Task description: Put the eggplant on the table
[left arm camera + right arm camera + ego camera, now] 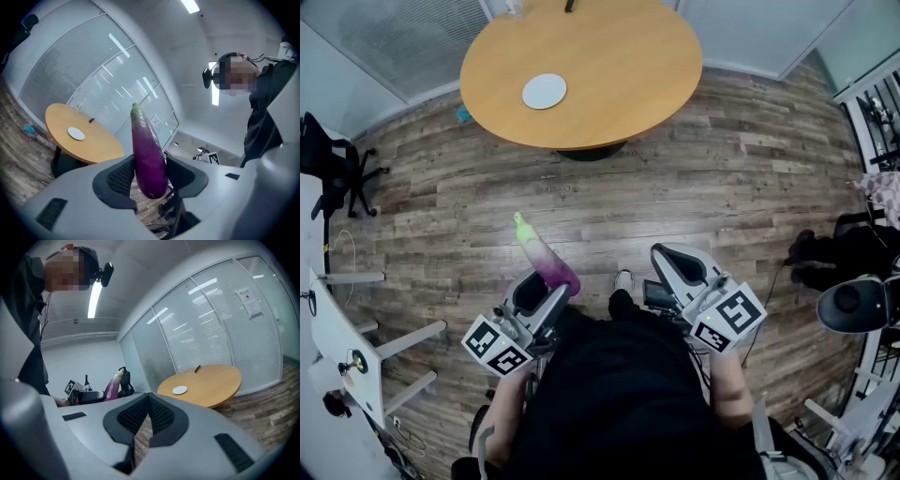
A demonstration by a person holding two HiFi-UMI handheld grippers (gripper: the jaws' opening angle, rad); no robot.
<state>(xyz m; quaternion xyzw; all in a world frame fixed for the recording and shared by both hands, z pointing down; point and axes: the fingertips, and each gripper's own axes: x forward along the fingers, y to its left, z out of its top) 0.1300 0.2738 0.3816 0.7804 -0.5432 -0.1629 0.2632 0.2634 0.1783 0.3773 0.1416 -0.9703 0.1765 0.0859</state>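
Wood floor [722, 187], left gripper [151, 164] jaws gripping half-hidden eggplant [546, 258], right gripper [149, 399] jaws seemingly closed

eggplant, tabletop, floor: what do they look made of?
Eggplant: glossy, uniformly purple skin with a pale green tip; probably a plastic replica, though real can't be ruled out. Table: smooth, matte, even tan top, likely wood-look laminate. Floor: grey-brown planks with printed-looking grain, laminate or vinyl.

A disc [545, 91] lies on the surface [619, 84], left of centre. The eggplant [546, 258], in the left hand-held gripper [539, 292], is before the surface; a chair [333, 164] stands left of it.
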